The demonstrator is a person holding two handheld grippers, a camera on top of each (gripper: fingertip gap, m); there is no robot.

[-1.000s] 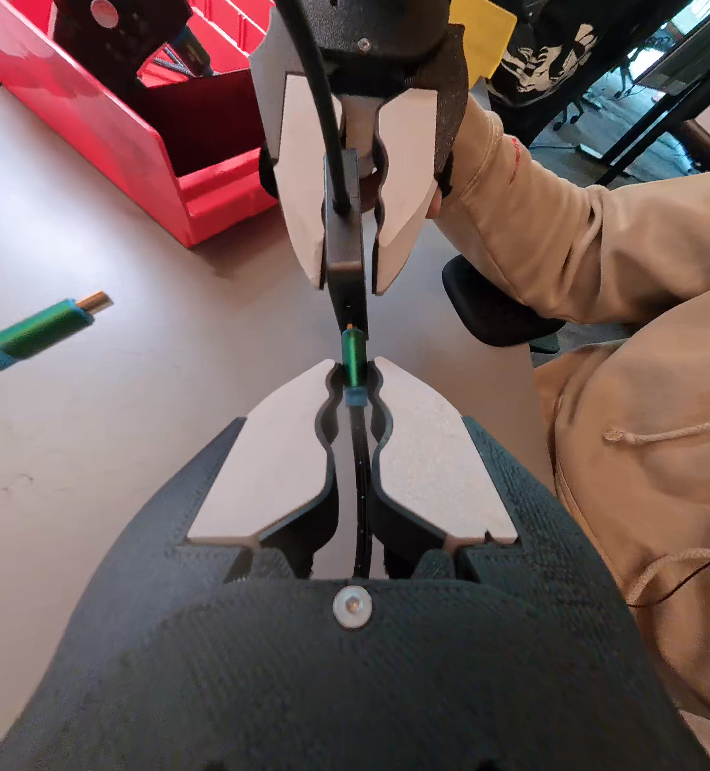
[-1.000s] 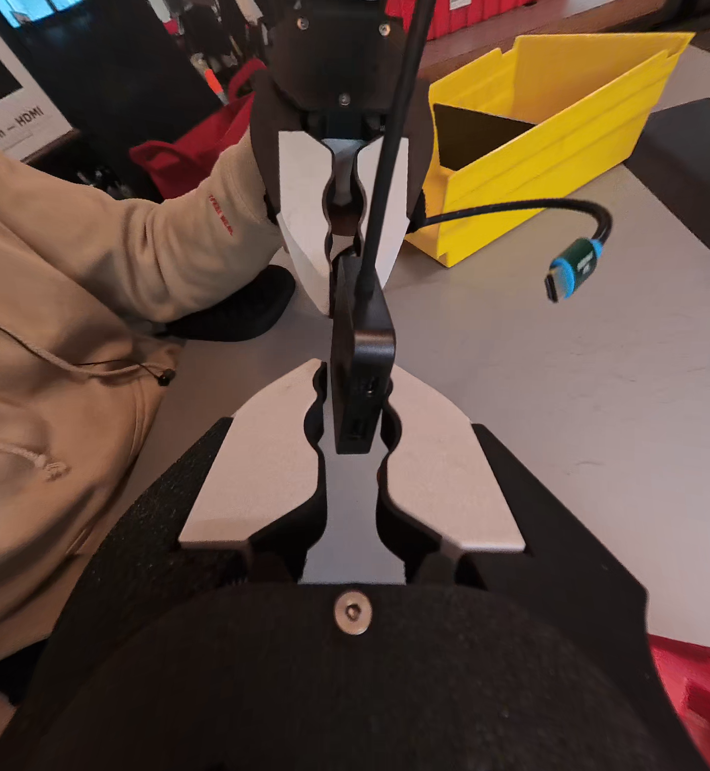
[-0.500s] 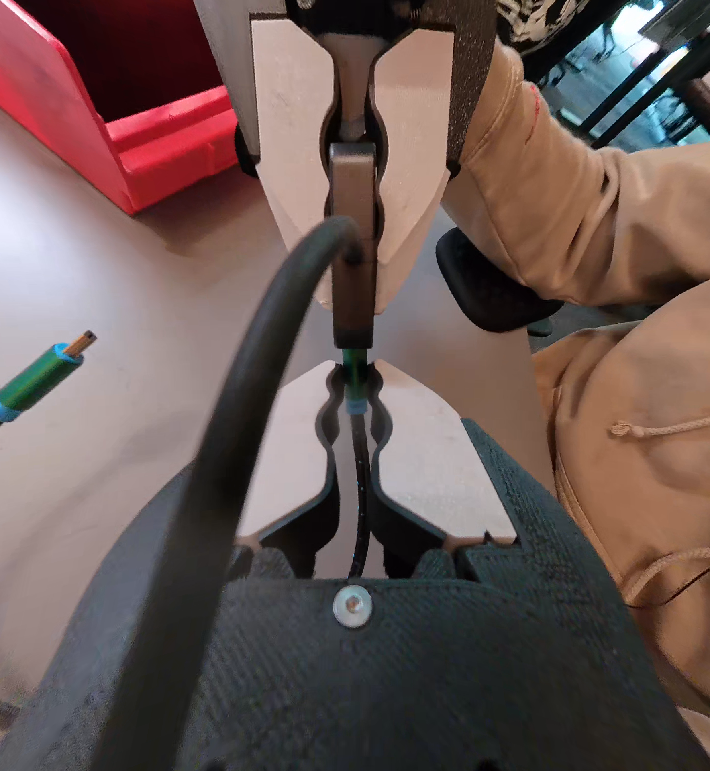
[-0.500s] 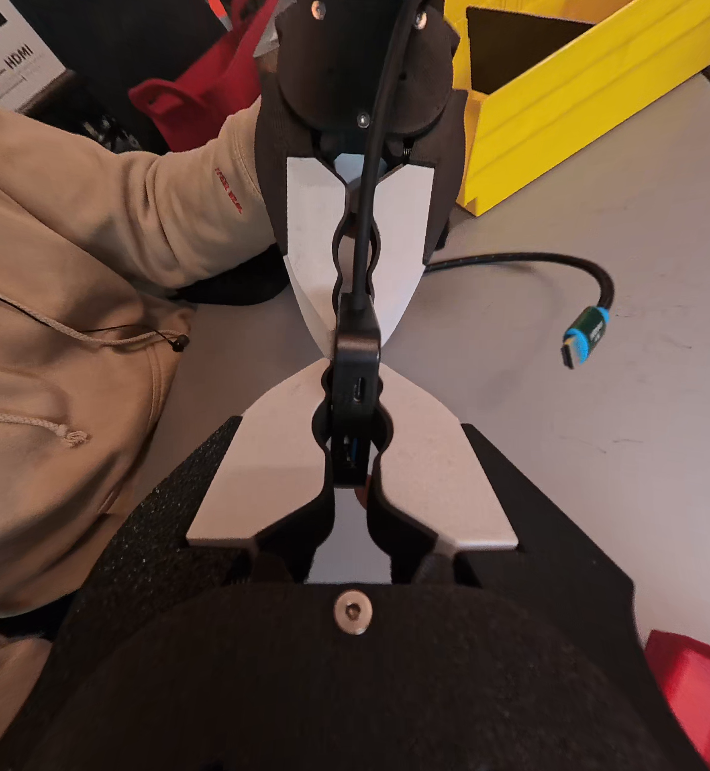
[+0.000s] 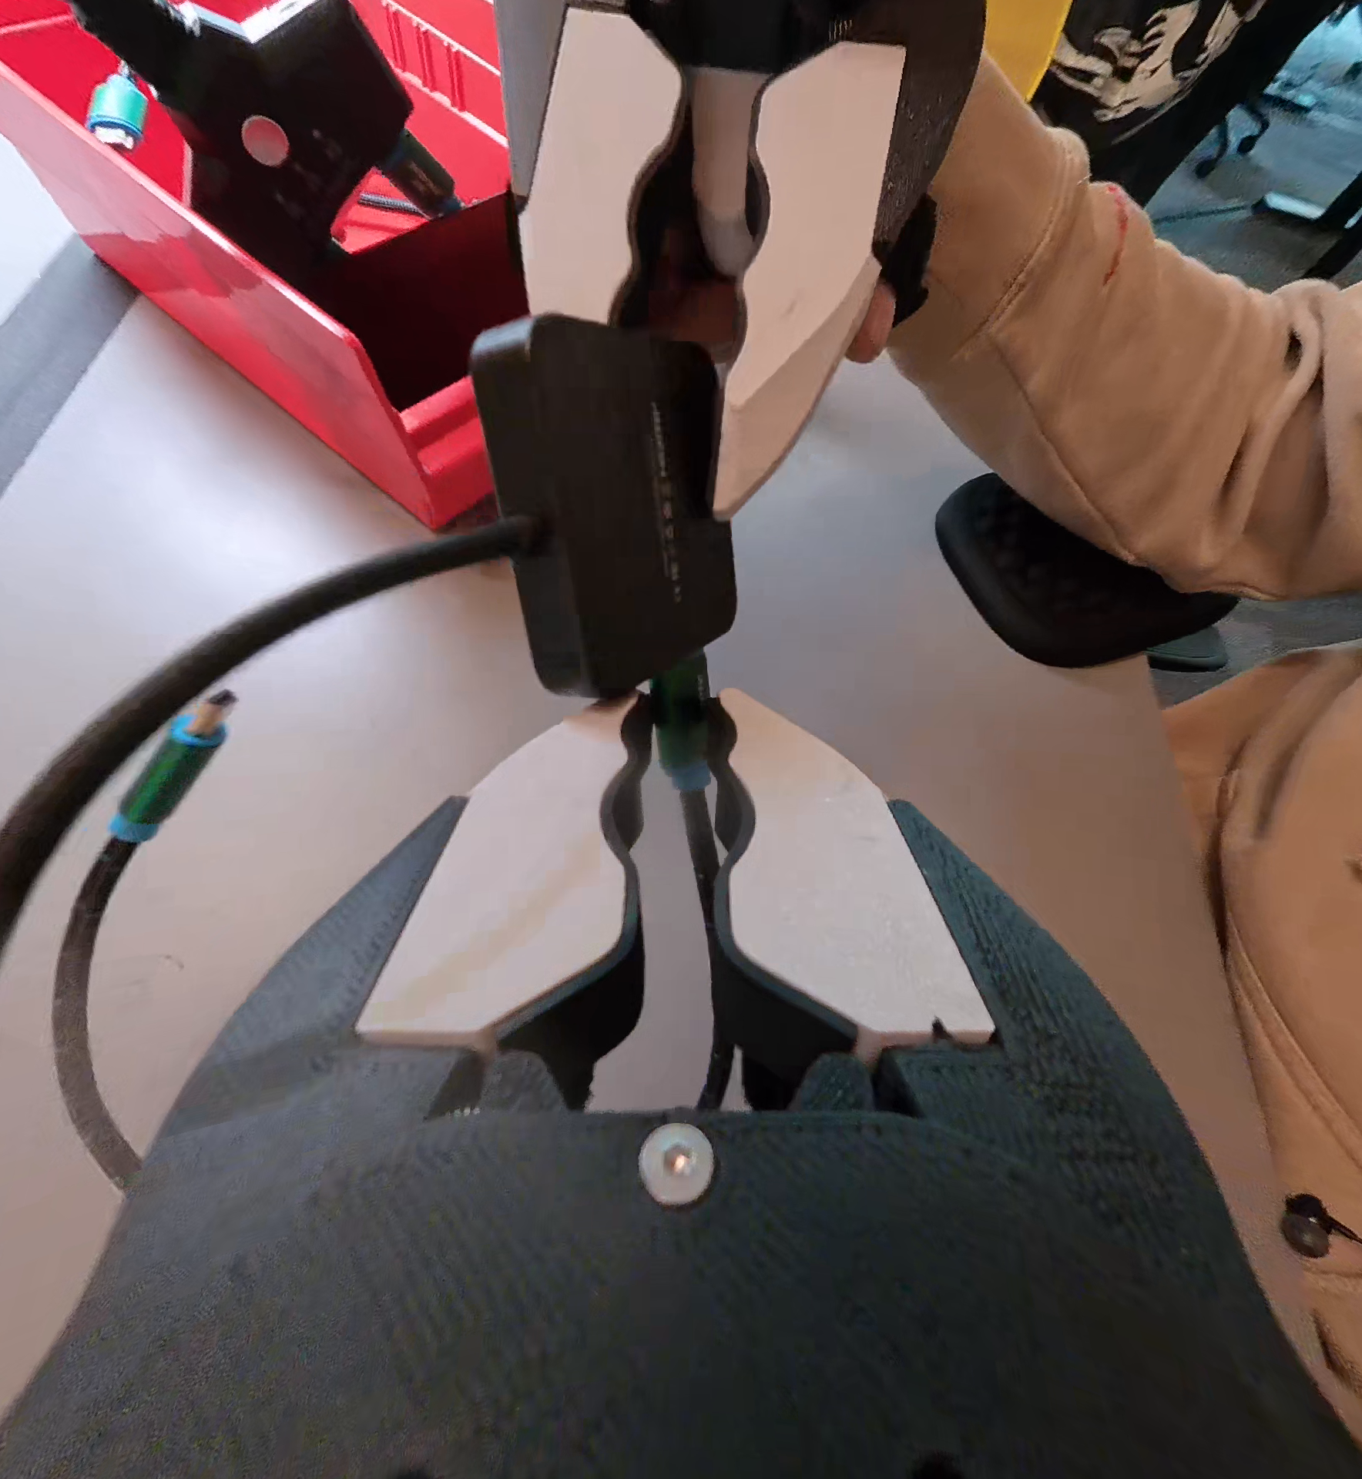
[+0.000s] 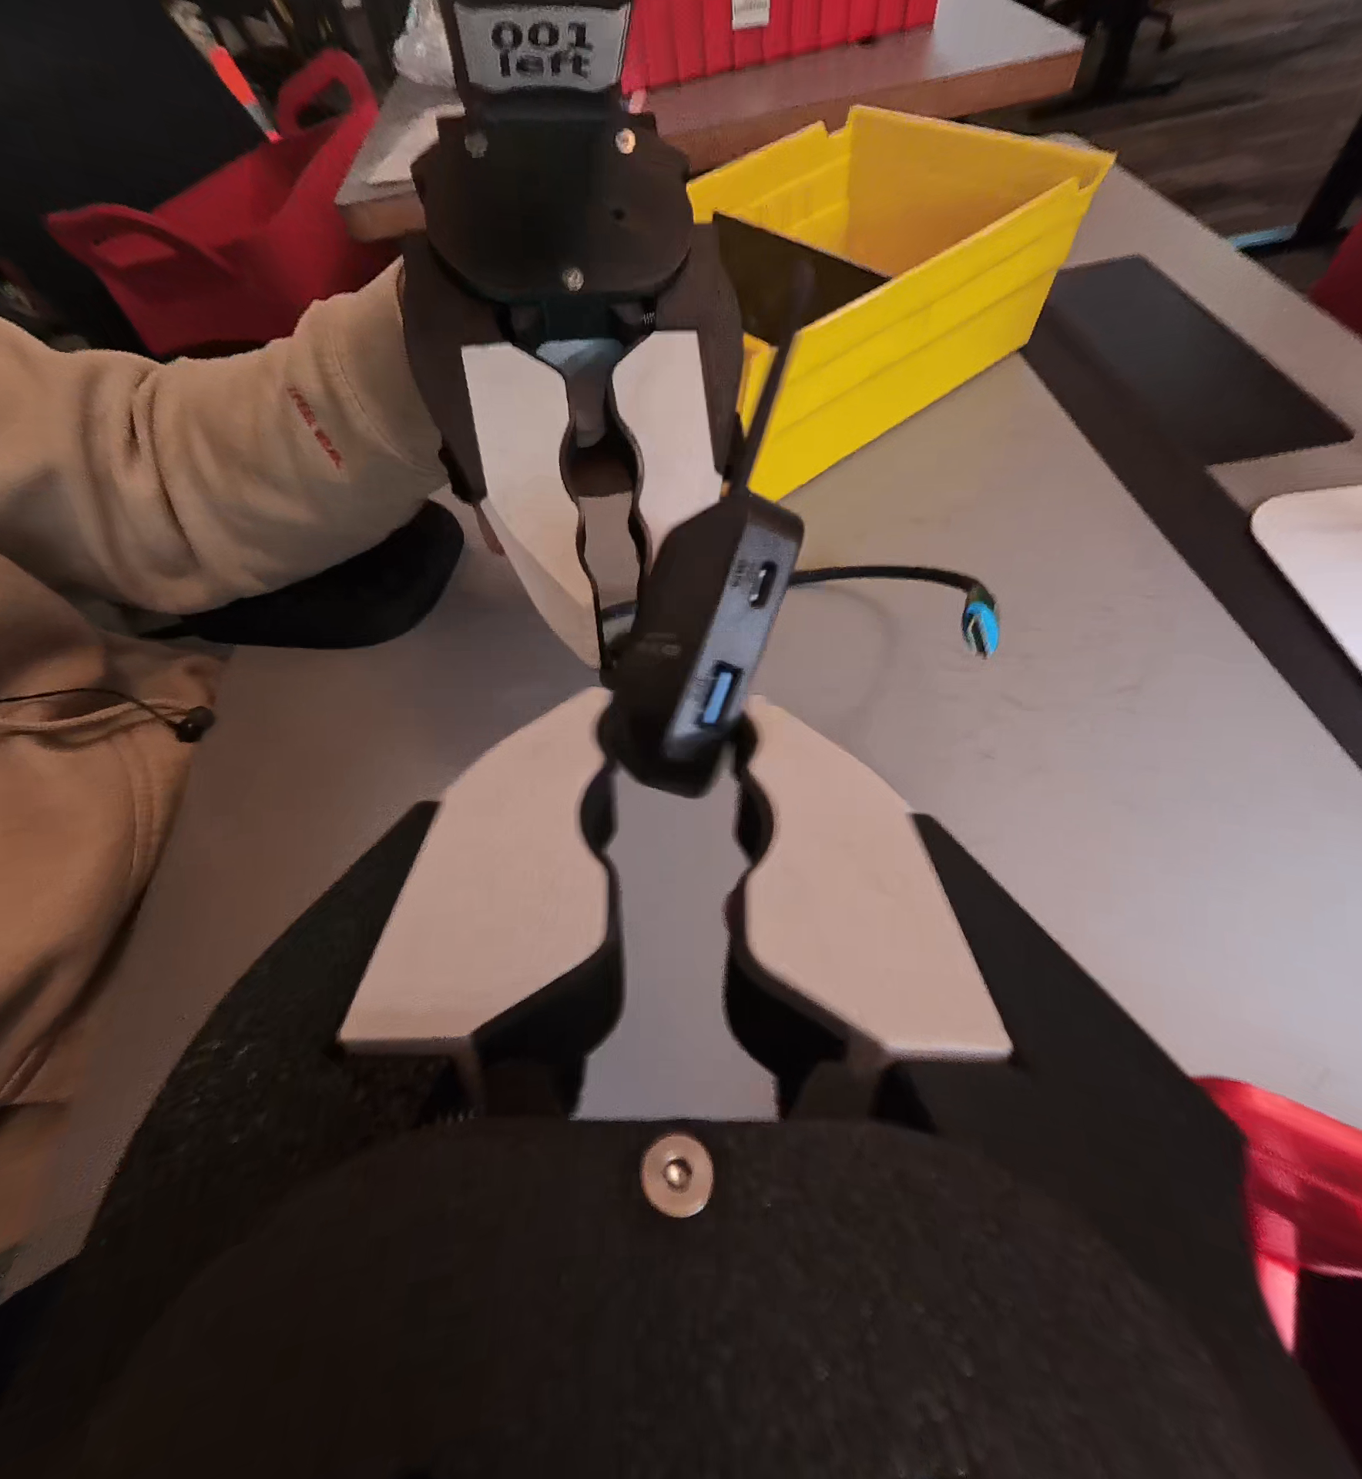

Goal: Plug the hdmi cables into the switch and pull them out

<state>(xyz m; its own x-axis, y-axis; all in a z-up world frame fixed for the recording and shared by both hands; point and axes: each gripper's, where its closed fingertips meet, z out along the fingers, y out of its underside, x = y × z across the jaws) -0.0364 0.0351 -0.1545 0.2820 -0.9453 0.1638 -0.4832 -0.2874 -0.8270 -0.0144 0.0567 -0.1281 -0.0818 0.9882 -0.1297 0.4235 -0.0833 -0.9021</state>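
Observation:
The black switch [image 5: 614, 496] hangs above the table between my two grippers, twisted so its broad face shows in the left wrist view. In the right wrist view its port side [image 6: 702, 624] faces me. My right gripper [image 6: 678, 712] is shut on the switch's near end, jaws fairly wide. My left gripper [image 5: 678, 704] is shut on a green HDMI plug [image 5: 682, 720] whose tip sits in the switch's lower edge. A second green and blue HDMI plug [image 5: 169, 768] lies loose on the table and also shows in the right wrist view [image 6: 980, 620].
The switch's thick black cable [image 5: 181, 680] arcs left. A red bin [image 5: 262, 320] holds a black box and cables. A yellow bin [image 6: 902, 280] stands behind the left gripper, a black mat [image 6: 1182, 376] beside it. A person's beige sleeves are close by. About 5 centimeters separates my left fingertips from my right.
The switch has twisted from edge-on to a tilted pose between the grippers. My right jaws stand wider. The thick cable swung off to the left. The green plug stays at the switch.

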